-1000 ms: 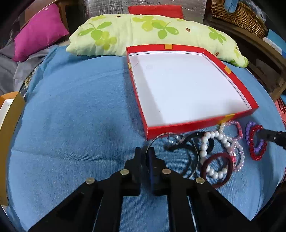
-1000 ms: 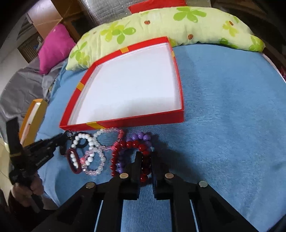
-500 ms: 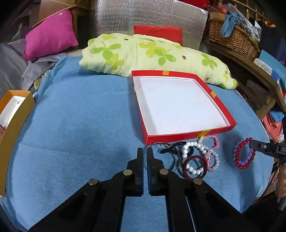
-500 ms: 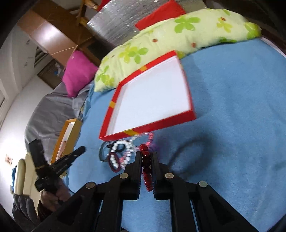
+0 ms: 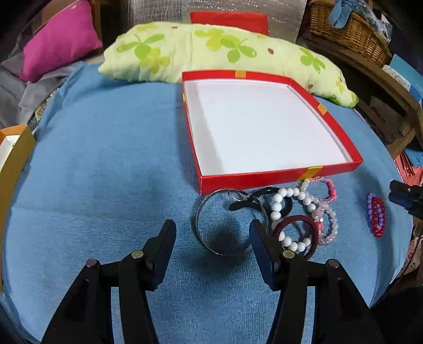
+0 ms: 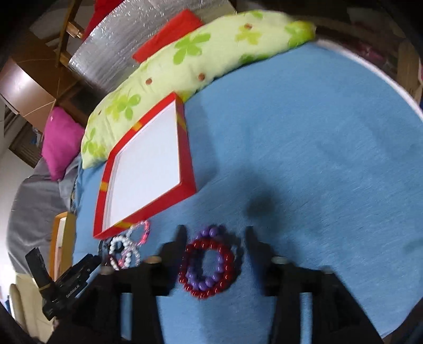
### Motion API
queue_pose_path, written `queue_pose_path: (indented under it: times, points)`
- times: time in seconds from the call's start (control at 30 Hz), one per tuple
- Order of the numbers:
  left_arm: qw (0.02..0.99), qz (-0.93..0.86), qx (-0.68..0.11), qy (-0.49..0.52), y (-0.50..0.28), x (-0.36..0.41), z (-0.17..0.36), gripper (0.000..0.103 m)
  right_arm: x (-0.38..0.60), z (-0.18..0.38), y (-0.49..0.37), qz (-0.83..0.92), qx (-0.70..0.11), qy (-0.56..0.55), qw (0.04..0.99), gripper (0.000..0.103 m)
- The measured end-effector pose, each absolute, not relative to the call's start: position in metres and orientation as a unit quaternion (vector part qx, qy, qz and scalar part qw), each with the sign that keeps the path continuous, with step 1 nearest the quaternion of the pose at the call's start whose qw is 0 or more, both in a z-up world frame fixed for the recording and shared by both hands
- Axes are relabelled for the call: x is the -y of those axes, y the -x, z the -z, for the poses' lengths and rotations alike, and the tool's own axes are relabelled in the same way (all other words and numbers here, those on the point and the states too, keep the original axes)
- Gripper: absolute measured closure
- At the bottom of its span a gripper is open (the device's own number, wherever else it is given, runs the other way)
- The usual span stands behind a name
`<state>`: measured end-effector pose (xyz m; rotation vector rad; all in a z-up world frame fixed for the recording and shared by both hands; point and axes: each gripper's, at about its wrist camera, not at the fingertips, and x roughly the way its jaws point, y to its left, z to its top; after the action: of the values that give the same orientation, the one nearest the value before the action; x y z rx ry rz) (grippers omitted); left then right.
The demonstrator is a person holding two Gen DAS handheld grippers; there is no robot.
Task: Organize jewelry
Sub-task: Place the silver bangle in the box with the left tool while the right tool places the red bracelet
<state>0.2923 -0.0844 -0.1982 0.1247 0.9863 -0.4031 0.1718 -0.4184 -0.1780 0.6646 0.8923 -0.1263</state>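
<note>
Red-walled, white-floored shallow box (image 5: 280,177) lying flat ahead of left gripper (image 5: 212,232), thin metal bangle (image 5: 203,232) flat between its opening fingers, white bead bracelet (image 5: 288,195) tangled just right, red-and-purple bead bracelets (image 6: 207,264) flat between right gripper (image 6: 215,235) fingers

A green leaf-print pillow (image 5: 219,50) lies along the far edge of the blue cloth (image 5: 105,158). Left of the pillow sits a magenta cushion (image 5: 58,39); behind it a red cushion (image 5: 230,19); right of it a wicker basket (image 5: 351,31).

Both black grippers have angular arms, round metal screws and dark blue-padded jaws
</note>
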Motion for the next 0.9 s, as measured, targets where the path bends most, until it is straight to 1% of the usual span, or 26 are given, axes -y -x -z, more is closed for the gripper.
queue_pose_path:
  times: [0.1, 0.13, 0.17, 0.23, 0.27, 0.3, 0.33, 0.37, 0.4, 0.43, 0.5, 0.7, 0.83, 0.9]
  points:
    - [0.856, 0.189, -0.477, -0.068, -0.297, 0.088, 0.207, 0.045, 0.416, 0.177, -0.176, 0.048, -0.427, -0.296, 0.853, 0.049]
    - [0.857, 0.188, -0.475, -0.068, -0.298, 0.088, 0.208, 0.045, 0.414, 0.179, -0.178, 0.045, -0.433, -0.290, 0.852, 0.052]
    - [0.858, 0.188, -0.473, -0.068, -0.298, 0.089, 0.208, 0.045, 0.411, 0.181, -0.181, 0.042, -0.443, -0.279, 0.851, 0.058]
    - [0.859, 0.191, -0.471, -0.066, -0.298, 0.088, 0.208, 0.045, 0.404, 0.187, -0.185, 0.038, -0.465, -0.258, 0.846, 0.064]
    - [0.859, 0.194, -0.470, -0.065, -0.298, 0.088, 0.208, 0.046, 0.401, 0.192, -0.187, 0.040, -0.478, -0.246, 0.842, 0.074]
    - [0.859, 0.195, -0.469, -0.065, -0.298, 0.087, 0.209, 0.053, 0.399, 0.195, -0.188, 0.042, -0.488, -0.233, 0.840, 0.079]
    - [0.860, 0.194, -0.468, -0.066, -0.298, 0.086, 0.208, 0.065, 0.398, 0.197, -0.186, 0.043, -0.493, -0.221, 0.840, 0.091]
    - [0.861, 0.193, -0.465, -0.066, -0.298, 0.084, 0.208, 0.071, 0.397, 0.196, -0.186, 0.043, -0.493, -0.213, 0.843, 0.092]
    - [0.862, 0.193, -0.465, -0.064, -0.299, 0.083, 0.207, 0.085, 0.397, 0.195, -0.184, 0.039, -0.489, -0.212, 0.845, 0.093]
    - [0.861, 0.196, -0.465, -0.057, -0.299, 0.080, 0.207, 0.095, 0.397, 0.190, -0.182, 0.031, -0.478, -0.215, 0.851, 0.092]
    - [0.859, 0.205, -0.468, -0.041, -0.299, 0.074, 0.206, 0.097, 0.396, 0.180, -0.176, 0.019, -0.457, -0.215, 0.863, 0.093]
    - [0.866, 0.209, -0.452, -0.041, -0.290, 0.066, 0.198, 0.099, 0.387, 0.157, -0.164, -0.008, -0.404, -0.216, 0.889, 0.093]
    - [0.874, 0.214, -0.435, -0.028, -0.284, 0.057, 0.185, 0.099, 0.385, 0.139, -0.162, -0.039, -0.350, -0.247, 0.903, 0.093]
    - [0.878, 0.222, -0.424, -0.024, -0.279, 0.055, 0.177, 0.099, 0.386, 0.139, -0.162, -0.047, -0.348, -0.258, 0.900, 0.093]
